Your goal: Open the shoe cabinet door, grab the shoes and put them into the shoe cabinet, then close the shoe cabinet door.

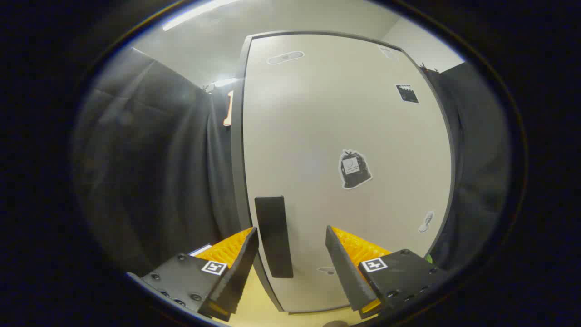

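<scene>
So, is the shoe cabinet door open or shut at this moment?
Shut, it seems: the door lies flat, no interior showing. The open gripper has its fingers either side of the dark handle, not pressing it.

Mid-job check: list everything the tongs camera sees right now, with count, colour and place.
shoe cabinet door: one, pale grey-white, shut, straight ahead beyond the tongs.
door handle: one, black upright bar near the door's left edge, in line with the gap between the fingers, nearer the left one.
stickers: several on the door; a black bag-shaped one at mid-door, a small black one higher to the right, a pale one low near the right edge.
booth curtain: black cloth on both sides of the cabinet.
floor: pale yellow strip below the door.
tongs: one pair, fingers spread apart, holding nothing, just short of the handle.
</scene>
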{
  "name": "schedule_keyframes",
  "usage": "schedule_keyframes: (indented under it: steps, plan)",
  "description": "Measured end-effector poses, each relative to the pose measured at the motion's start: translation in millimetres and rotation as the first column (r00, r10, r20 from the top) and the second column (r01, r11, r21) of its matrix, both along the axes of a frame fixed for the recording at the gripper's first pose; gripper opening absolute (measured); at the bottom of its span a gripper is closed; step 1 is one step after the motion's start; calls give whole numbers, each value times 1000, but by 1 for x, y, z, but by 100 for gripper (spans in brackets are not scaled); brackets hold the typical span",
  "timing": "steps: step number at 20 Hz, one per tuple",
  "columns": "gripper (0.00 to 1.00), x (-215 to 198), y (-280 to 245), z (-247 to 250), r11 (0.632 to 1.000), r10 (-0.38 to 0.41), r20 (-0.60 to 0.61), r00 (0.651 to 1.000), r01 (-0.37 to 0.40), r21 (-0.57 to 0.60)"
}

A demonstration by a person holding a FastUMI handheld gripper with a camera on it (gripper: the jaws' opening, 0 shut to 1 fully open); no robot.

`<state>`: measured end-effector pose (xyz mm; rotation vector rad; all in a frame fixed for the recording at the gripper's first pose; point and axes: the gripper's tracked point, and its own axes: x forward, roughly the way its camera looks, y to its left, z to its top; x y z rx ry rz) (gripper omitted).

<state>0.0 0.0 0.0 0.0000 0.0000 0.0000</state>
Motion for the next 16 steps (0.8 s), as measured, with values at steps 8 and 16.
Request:
schedule_keyframes:
  steps: [8, 16]
  plan:
    - [86, 9, 6, 0, 1000, 2, 6, 1000, -2, 0]
    - [73, 18, 6, -5, 1000, -18, -2, 1000, 18, -18]
